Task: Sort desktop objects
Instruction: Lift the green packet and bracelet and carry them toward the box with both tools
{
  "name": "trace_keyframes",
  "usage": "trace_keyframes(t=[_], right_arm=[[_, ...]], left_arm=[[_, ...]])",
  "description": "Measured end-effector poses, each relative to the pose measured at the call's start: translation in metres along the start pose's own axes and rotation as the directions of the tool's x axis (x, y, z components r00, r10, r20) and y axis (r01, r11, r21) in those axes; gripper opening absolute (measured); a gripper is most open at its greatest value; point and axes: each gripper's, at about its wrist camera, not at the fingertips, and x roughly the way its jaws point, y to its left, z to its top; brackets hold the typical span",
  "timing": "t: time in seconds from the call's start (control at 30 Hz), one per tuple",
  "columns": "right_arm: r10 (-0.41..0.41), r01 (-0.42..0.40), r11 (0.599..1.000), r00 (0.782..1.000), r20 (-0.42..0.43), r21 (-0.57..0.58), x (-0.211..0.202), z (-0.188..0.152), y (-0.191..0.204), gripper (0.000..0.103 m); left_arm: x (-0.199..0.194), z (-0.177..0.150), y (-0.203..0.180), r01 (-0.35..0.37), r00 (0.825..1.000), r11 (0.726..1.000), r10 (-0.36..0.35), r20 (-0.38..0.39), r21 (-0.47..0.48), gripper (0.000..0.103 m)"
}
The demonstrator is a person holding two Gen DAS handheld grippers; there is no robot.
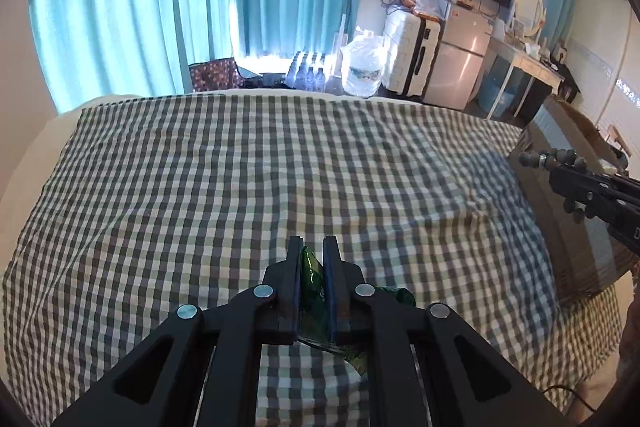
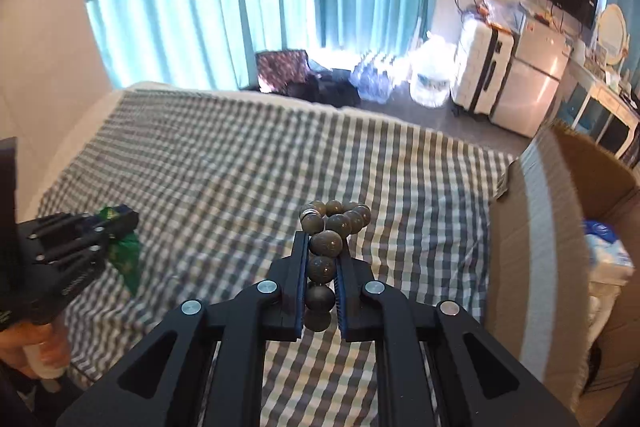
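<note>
1. The left gripper (image 1: 312, 247) is pinching a crumpled green foil wrapper (image 1: 314, 281) between its fingers (image 1: 294, 267); the wrapper's loose end is hanging below the fingers, clear of the checked bedspread (image 1: 240, 167).
2. The right gripper (image 2: 323, 239) is pinching a dark wooden bead bracelet (image 2: 334, 223) between its fingers (image 2: 298, 267); several beads are sitting in the slot between them, and the rest of the loop is bunching just past the fingertips.
3. Both items are being held in the air above the bed, so the step in hand is judged to be the carry that follows a double pick-up.
4. A cardboard box (image 2: 536, 227) is standing at the bed's right side, open at the top, with white and blue packets (image 2: 604, 247) already lying inside; it appears to be the sorting destination, though which item belongs there cannot be told.
5. The next move is judged to call for swinging each gripper over the box rim before the fingers are spread, with the bracelet, being nearer the box, likely going first.
</note>
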Motion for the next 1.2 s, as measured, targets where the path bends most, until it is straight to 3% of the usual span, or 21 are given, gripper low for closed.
trace_keyframes(t=[0.23,0.6,0.8,1.0,1.2], right_arm=[[0.033,-0.037,0.999,0.995,0.095,0.039,-0.040,0.001,-0.007,0.011],[0.070,-0.105,0.989,0.954,0.292,0.107,-0.114,0.004,-0.043,0.011],[0.010,-0.069,0.988,0.922,0.386,0.138,-0.160,0.005,-0.067,0.011],[-0.092,0.016,0.984,0.895,0.436,0.176,-0.197,0.000,-0.096,0.011],[-0.161,0.057,0.972,0.871,0.465,0.228,-0.228,-0.013,-0.126,0.011]], left_arm=[[-0.044,0.034,-0.026,-0.018,0.996,0.999,0.021,0.083,-0.035,0.010],[-0.106,0.078,-0.111,-0.050,0.978,0.997,0.038,0.204,0.053,0.010],[-0.124,0.093,-0.152,-0.058,0.966,0.995,0.036,0.257,0.078,0.010],[-0.142,0.107,-0.197,-0.058,0.950,0.991,0.018,0.310,0.118,0.010],[-0.147,0.116,-0.248,-0.025,0.946,0.983,-0.035,0.321,0.181,0.010]])
